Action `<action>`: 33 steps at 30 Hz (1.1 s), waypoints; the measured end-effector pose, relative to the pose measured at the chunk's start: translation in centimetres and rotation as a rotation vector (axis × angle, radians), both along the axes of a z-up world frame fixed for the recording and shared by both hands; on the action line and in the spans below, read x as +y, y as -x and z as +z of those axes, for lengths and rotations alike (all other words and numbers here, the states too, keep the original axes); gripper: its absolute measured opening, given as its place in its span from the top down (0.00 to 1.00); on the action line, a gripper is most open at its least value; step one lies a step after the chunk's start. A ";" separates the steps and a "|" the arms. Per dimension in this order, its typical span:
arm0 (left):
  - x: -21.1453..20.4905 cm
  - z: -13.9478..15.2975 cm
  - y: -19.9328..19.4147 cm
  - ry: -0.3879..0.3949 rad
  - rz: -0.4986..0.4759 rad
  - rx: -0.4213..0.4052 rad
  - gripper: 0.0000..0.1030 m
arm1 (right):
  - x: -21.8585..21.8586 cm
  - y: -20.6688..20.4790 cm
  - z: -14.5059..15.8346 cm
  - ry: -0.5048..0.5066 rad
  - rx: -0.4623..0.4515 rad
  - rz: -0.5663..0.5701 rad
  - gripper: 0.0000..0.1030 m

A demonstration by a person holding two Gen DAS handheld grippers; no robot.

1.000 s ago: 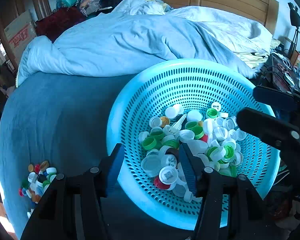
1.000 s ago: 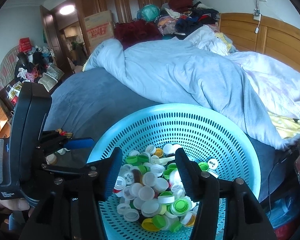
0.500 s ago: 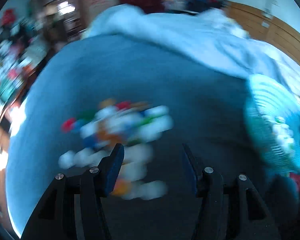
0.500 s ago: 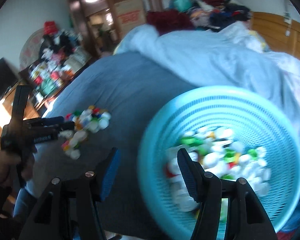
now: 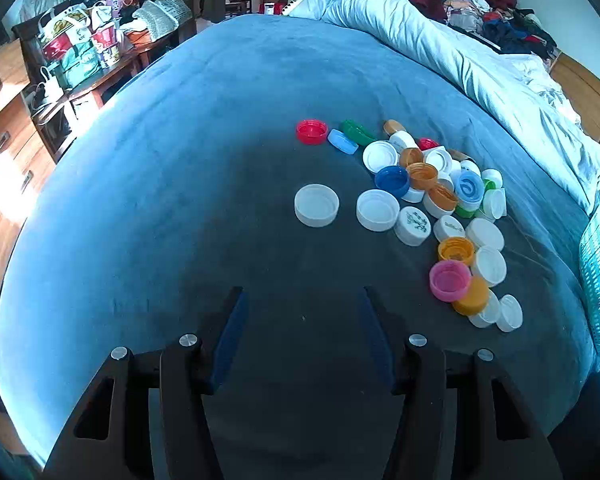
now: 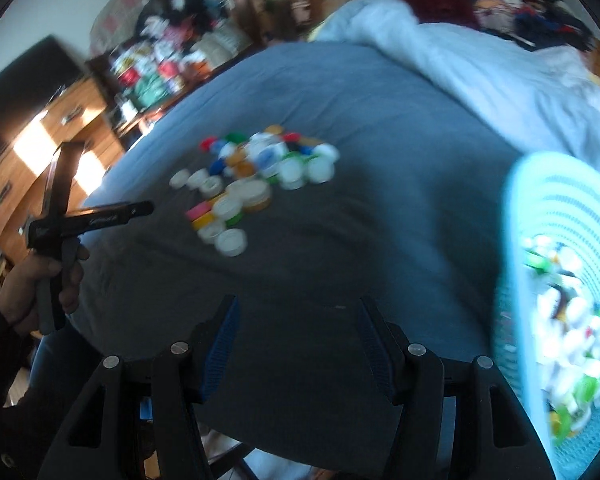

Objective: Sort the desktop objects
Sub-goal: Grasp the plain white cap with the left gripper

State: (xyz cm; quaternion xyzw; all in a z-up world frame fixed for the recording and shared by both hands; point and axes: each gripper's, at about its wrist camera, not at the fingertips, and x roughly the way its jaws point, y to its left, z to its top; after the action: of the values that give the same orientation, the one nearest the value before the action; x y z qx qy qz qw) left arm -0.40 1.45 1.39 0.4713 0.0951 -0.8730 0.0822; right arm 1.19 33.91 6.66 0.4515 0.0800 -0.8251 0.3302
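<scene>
On the left, the left claw is seen with its jaws apart and nothing between them, held over the dark blue bed cover. Ahead of it and a little to its right, a lone white cap lies open side up, well apart from the fingers. Farther right of that claw a heap of bottle caps is spread on the bed; a red cap lies at its far left end, a blue cap near its middle, and a pink cap toward its near end, touching a yellow cap. A rumpled pale duvet is banked beyond the heap.

In the right wrist view, which is blurred, the hand that holds the left claw's handle is seen at the far left. The right claw is also open and empty, above bare bed cover, with the heap of caps ahead and slightly left of it. To its right a turquoise perforated basket stands on the bed, holding many more caps, mostly white and green.
</scene>
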 end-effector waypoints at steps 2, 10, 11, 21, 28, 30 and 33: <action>-0.6 0.0 0.9 0.010 -0.013 0.009 0.51 | -1.9 0.3 -0.8 -0.010 -0.006 0.037 0.38; -2.2 -0.9 5.7 -0.008 -0.107 0.013 0.51 | -6.6 0.8 -2.5 -0.021 -0.038 0.084 0.38; -2.3 -0.9 5.9 -0.007 -0.114 0.019 0.51 | -6.9 0.8 -2.6 -0.025 -0.038 0.088 0.38; -1.1 -1.7 6.5 0.070 -0.136 0.020 0.75 | -8.0 2.1 -3.3 -0.031 -0.045 0.097 0.38; -1.2 -2.0 6.0 0.049 -0.123 0.025 0.74 | -10.2 4.6 -6.0 -0.046 -0.059 0.117 0.49; -1.2 -2.0 6.1 0.048 -0.120 0.024 0.74 | -11.1 5.0 -6.4 -0.050 -0.059 0.137 0.55; -1.0 -2.1 6.1 0.062 -0.122 0.023 0.74 | -12.1 5.3 -6.9 -0.074 -0.048 0.161 0.55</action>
State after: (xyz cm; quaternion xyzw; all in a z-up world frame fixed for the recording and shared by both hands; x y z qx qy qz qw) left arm -6.47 0.48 -0.74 0.4634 0.0402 -0.8842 0.0423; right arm -4.10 21.80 -0.22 0.4751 0.1387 -0.7812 0.3804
